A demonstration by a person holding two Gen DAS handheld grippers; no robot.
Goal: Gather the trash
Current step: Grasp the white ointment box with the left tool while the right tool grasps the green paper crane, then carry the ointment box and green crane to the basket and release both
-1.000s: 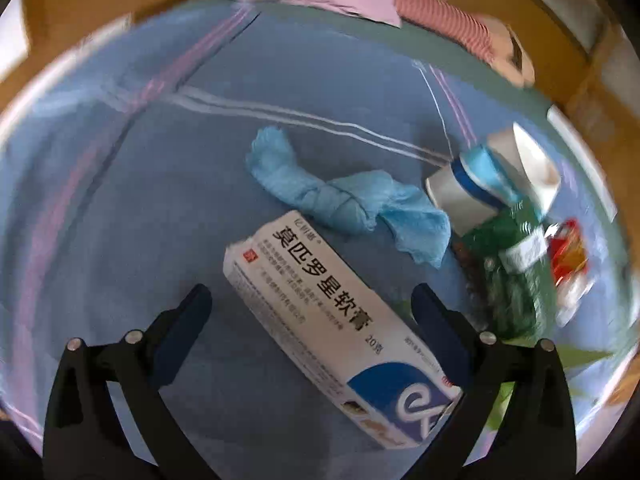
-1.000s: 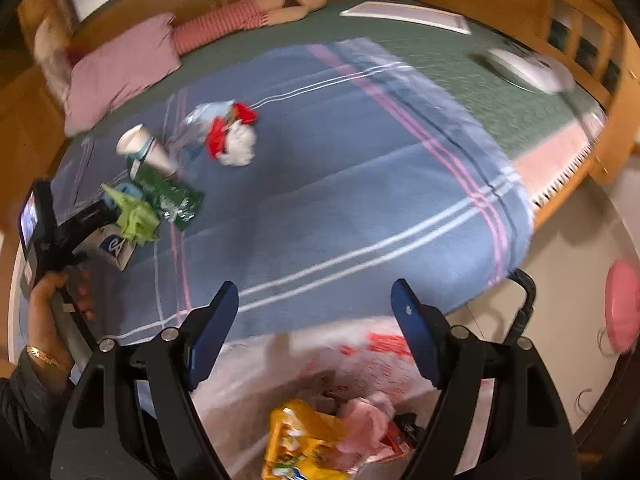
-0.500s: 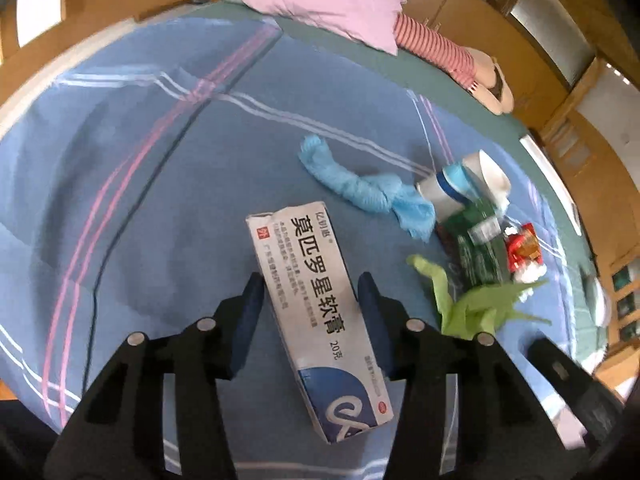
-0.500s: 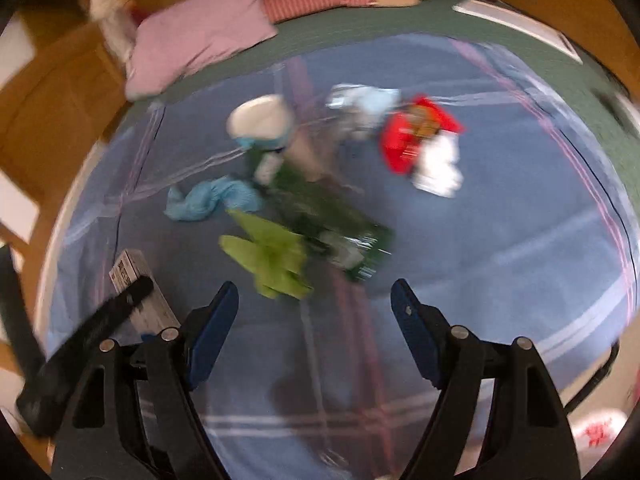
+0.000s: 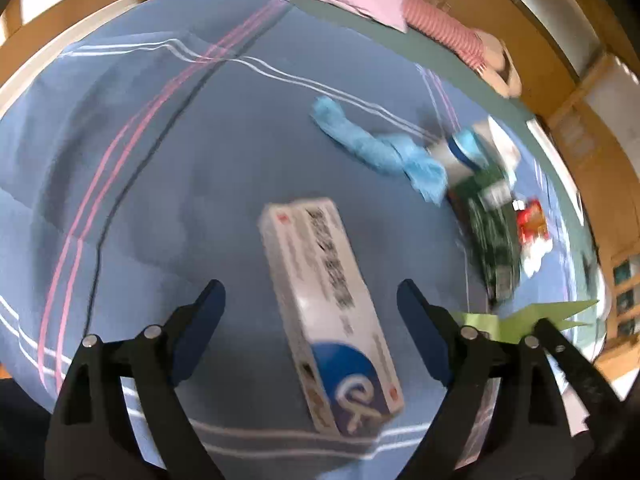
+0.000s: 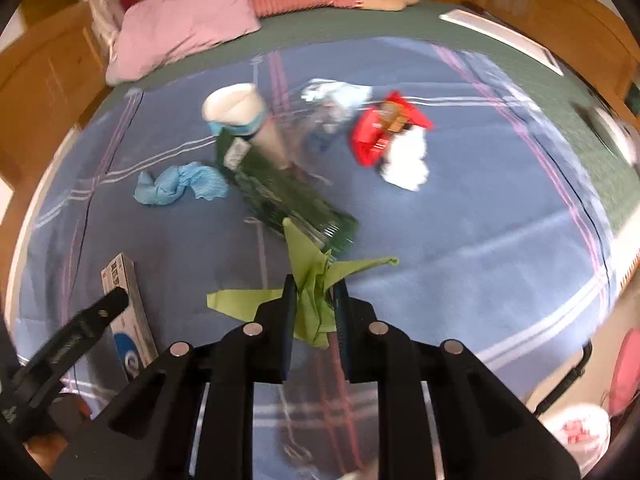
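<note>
Blue striped blanket on a bed, strewn with trash.
Pink pillow lies at the far end. Left tool hangs with its jaws opening wide on either side of the white medicine box, not pressing it. Right tool is clamped on the green paper scrap, just beside the dark green wrapper; blue cloth and paper cup lie beyond.

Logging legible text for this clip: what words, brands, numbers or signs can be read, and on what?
White and blue carton: black print along its side, too blurred to read; a white swirl logo on the blue end.
Green packet: white label, unreadable.
Red wrapper: print too small.
Paper cup: no text visible.
</note>
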